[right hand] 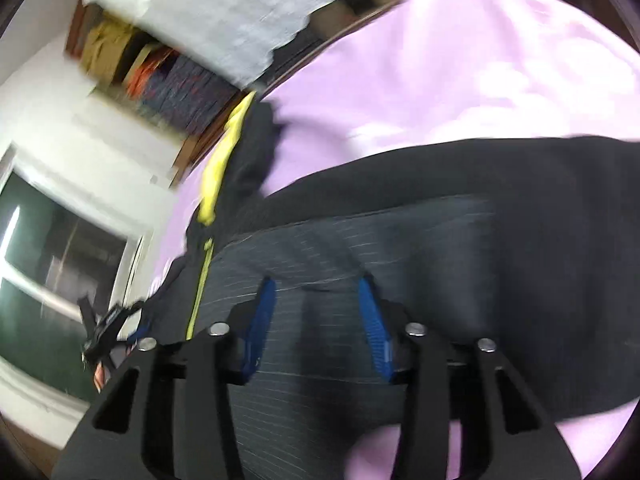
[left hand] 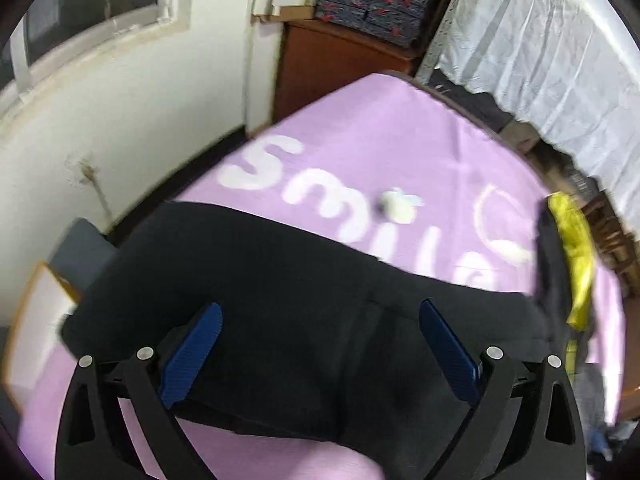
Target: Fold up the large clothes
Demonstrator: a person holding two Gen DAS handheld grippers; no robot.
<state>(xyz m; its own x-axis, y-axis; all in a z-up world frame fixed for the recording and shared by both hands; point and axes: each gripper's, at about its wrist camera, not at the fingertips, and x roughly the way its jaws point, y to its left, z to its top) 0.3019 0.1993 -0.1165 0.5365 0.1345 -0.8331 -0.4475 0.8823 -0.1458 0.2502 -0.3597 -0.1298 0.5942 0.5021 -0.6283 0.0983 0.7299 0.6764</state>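
Left wrist view, left to right: one window point(left hand: 92, 8) upper left, one white-framed board point(left hand: 36, 316) at the left edge, one brown cabinet point(left hand: 340, 68) top centre with a stack of dark patterned boxes point(left hand: 376, 4) on it, one white curtain point(left hand: 540, 40) upper right.

One surface under a lilac cloth point(left hand: 400, 140) with white lettering. One small white lump point(left hand: 398, 208) sits on the lettering.

One black garment point(left hand: 280, 300) lies across the lower half of the frame, on the cloth. One dark piece with yellow lining point(left hand: 572, 248) at the right edge of the surface, next to the black garment.

Left tool point(left hand: 320, 350): two blue pads, jaws wide apart, above the black garment, nothing pinched.

Right wrist view, blurred: same window point(right hand: 60, 248) lower left, yellow-lined piece point(right hand: 218, 176) left of centre, lilac cloth point(right hand: 460, 60) upper right. Black garment point(right hand: 500, 184) runs across the middle; a grey pinstriped panel point(right hand: 320, 360) of cloth fills the area under the tool.

Right tool point(right hand: 316, 328): two blue pads, jaws part open, over the pinstriped panel. Pads not visibly clamped on fabric.
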